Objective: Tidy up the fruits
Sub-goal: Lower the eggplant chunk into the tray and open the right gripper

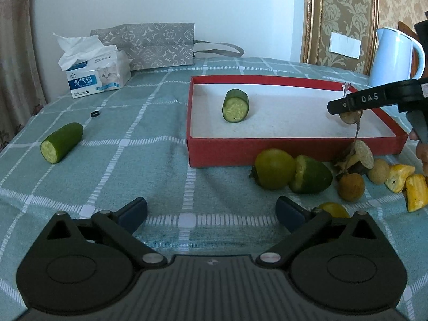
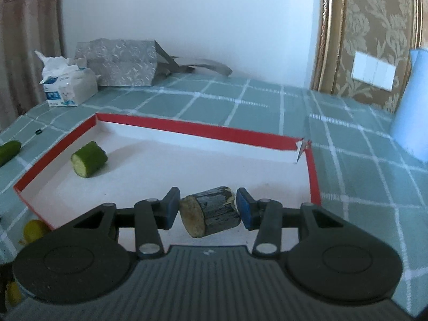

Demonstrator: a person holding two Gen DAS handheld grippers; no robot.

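A red box with a white floor holds one cucumber piece, which also shows in the right wrist view. My right gripper is shut on a dark-skinned fruit chunk and holds it over the box's near right part; it shows in the left wrist view too. My left gripper is open and empty above the cloth in front of the box. A second cucumber piece lies on the cloth at the left. Several fruits lie in front of the box: a green round fruit, a cucumber end.
A tissue box and a grey paper bag stand at the back left. A light blue kettle stands at the back right. A small black ring lies on the cloth. Brown longans and yellow pieces lie at the right.
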